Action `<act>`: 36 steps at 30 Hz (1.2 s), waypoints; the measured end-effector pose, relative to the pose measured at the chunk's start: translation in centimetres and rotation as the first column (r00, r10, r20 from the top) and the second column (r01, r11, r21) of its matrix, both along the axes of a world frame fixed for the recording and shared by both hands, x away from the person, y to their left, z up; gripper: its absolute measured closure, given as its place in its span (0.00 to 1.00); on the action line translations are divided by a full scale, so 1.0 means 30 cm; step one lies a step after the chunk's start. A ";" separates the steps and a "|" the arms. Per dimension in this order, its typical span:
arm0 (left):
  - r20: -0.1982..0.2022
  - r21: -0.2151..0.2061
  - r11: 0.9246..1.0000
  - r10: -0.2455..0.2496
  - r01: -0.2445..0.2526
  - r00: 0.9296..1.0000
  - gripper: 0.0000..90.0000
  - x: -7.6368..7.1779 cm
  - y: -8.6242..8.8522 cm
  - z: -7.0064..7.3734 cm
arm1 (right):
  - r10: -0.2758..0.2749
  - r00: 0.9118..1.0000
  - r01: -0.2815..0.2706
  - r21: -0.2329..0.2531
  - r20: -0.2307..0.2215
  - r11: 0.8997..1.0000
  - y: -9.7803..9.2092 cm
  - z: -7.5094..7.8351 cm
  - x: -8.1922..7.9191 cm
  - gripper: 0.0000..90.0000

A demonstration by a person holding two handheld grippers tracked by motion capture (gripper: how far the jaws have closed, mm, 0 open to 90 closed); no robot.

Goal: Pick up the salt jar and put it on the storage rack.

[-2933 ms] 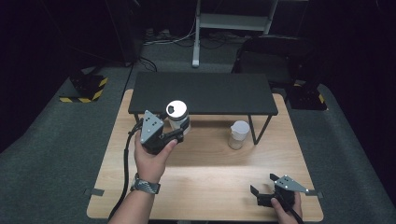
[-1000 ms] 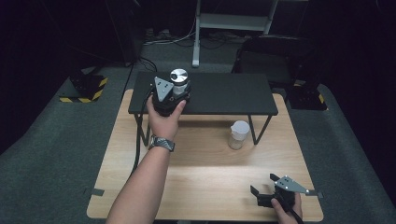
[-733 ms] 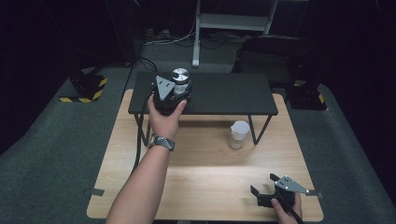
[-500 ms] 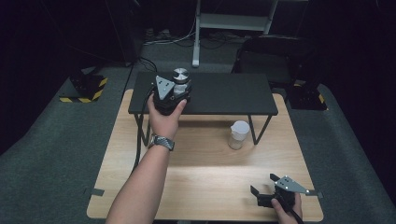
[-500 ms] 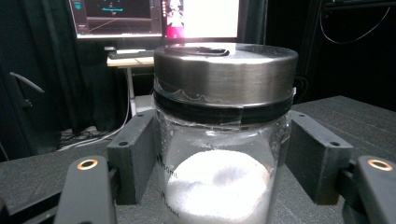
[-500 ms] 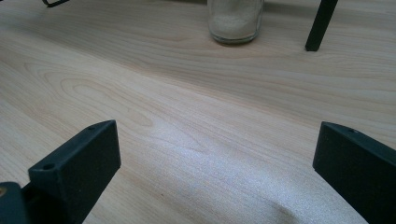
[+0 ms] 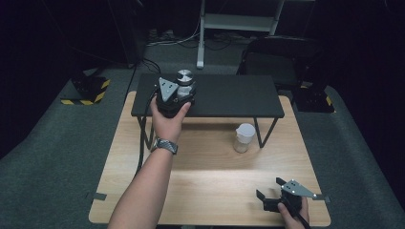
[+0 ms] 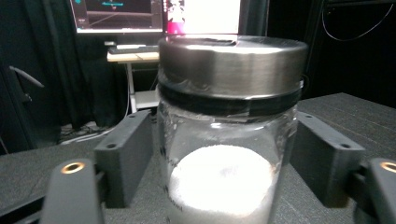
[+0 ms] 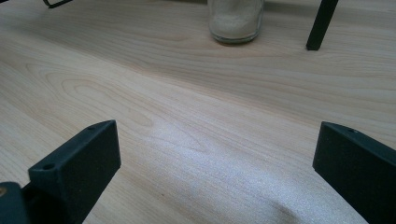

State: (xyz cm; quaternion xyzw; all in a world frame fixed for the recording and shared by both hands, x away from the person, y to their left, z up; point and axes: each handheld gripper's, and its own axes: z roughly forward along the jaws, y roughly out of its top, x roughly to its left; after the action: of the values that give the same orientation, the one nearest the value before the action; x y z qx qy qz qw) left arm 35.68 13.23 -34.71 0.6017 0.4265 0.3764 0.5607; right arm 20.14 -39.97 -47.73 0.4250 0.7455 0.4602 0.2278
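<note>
Left gripper (image 7: 180, 97) jaws flank metal-lidded jar (image 8: 229, 140) on black shelf (image 7: 229, 95); whether they clamp, cannot tell. Release straight back, no tipping. Right gripper (image 7: 270, 199) jaws wide, idle over surface (image 7: 205, 176).

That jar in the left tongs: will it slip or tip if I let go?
The jar looks like smooth glass, so probably slippery and breakable. The powder fills only its lower part, so it likely stands steady on the black shelf, though the metal lid adds top weight.

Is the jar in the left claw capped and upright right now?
Yes. The jar stands upright on the black shelf, its metal lid seated on top, with white powder inside. The left claw brackets its sides.
</note>
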 end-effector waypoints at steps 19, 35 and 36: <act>0.004 -0.042 0.999 0.005 -0.005 1.000 0.00 -0.028 0.012 0.002 | 0.000 1.000 0.000 -0.004 0.000 1.000 0.002 0.001 0.000 0.01; 0.021 -0.064 0.998 -0.013 0.014 1.000 0.00 -0.108 0.074 -0.023 | 0.003 1.000 -0.003 -0.008 0.004 1.000 0.003 0.001 -0.001 0.01; 0.019 -0.064 0.998 -0.013 0.015 1.000 0.00 -0.113 0.077 -0.024 | 0.003 1.000 -0.003 -0.008 0.005 1.000 0.003 0.000 -0.002 0.01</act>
State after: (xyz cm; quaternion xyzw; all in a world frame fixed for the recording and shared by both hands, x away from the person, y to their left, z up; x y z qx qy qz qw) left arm 32.30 15.53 -35.43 0.5827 0.4289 0.3641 0.5864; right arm 20.09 -39.89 -47.73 0.4219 0.7473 0.4587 0.2305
